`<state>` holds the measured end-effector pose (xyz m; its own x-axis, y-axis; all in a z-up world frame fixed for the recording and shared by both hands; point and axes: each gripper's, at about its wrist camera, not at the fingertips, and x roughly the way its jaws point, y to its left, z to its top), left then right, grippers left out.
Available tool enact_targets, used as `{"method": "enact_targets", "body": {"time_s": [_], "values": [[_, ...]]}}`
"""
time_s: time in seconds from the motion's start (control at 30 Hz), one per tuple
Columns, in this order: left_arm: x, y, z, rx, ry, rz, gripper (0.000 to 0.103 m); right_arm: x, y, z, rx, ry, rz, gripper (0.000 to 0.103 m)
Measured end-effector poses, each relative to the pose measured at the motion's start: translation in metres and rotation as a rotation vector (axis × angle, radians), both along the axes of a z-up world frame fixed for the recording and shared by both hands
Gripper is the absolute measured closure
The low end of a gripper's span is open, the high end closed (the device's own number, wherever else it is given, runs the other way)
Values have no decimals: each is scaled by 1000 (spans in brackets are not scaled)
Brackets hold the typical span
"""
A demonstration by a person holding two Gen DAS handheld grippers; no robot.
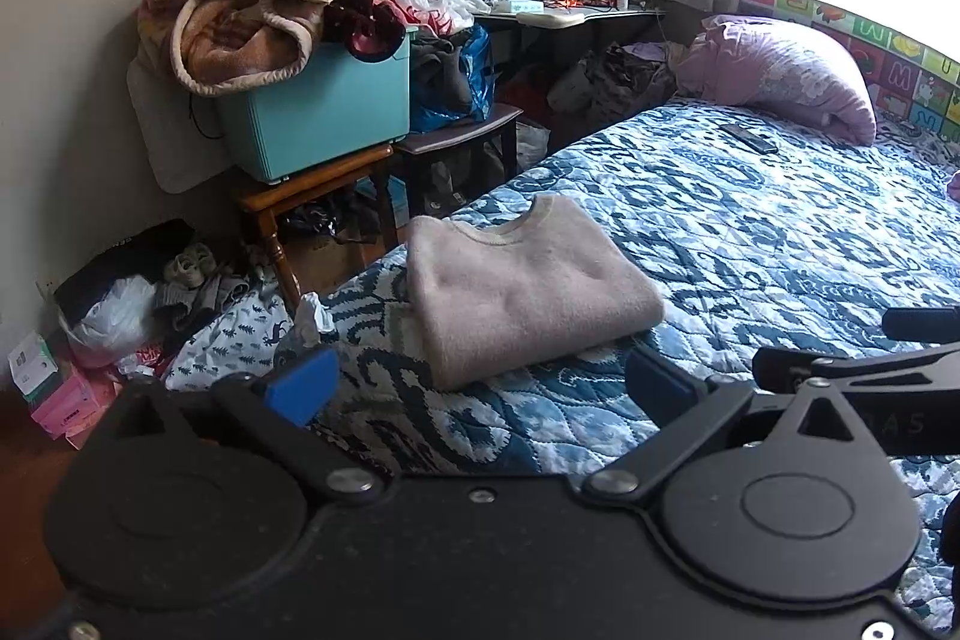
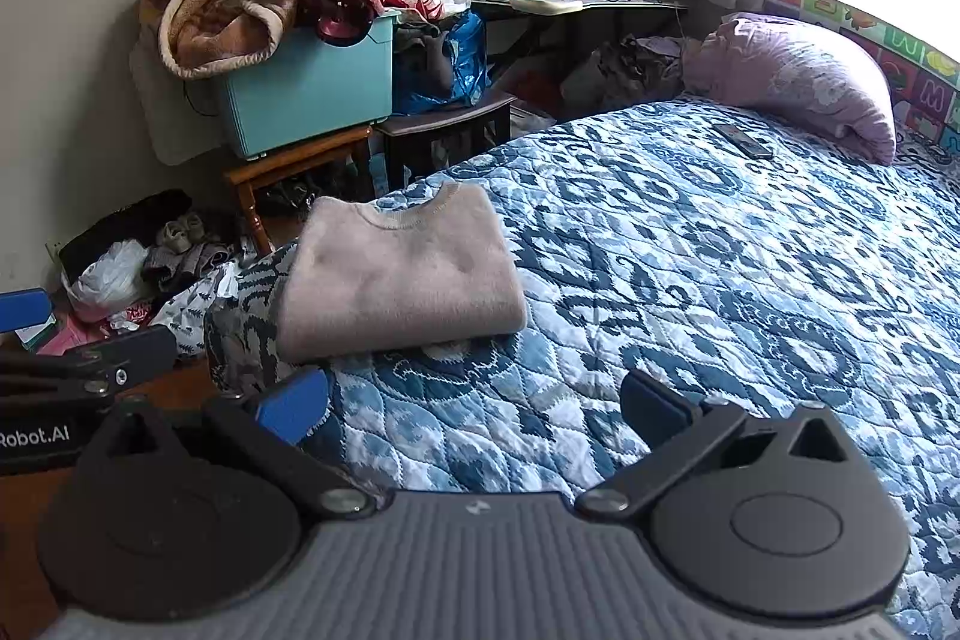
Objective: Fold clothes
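Left gripper (image 1: 480,388): you hold it low over the quilt (image 1: 780,232), pointing at the sweater (image 1: 522,292); jaws wide apart, nothing between them.
Right gripper (image 2: 474,400): you hold it level beside the left one, just to its right, aimed across the bed; jaws spread, empty.
Sweater: one, pale pink-beige, folded into a neat rectangle, collar facing away from you, lying near the bed's left edge; neither gripper touches it.
Pillow (image 1: 786,76): one, lilac, at the head of the bed.
Phone (image 1: 750,138): one dark slab on the quilt near the pillow.
Bin (image 1: 324,112): one, teal, on a wooden stool (image 1: 288,196), one tan blanket (image 1: 252,4) heaped on it.
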<state>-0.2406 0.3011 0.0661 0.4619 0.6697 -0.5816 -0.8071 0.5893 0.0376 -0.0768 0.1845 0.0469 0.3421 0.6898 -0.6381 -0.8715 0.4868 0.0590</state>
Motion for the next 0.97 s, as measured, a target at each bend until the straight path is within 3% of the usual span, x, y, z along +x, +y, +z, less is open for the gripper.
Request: {"method": "enact_targets", "body": {"time_s": [0.97], "values": [[1, -1, 2, 6, -5, -4, 0, 1, -2, -1, 5, 12, -10, 0]]}}
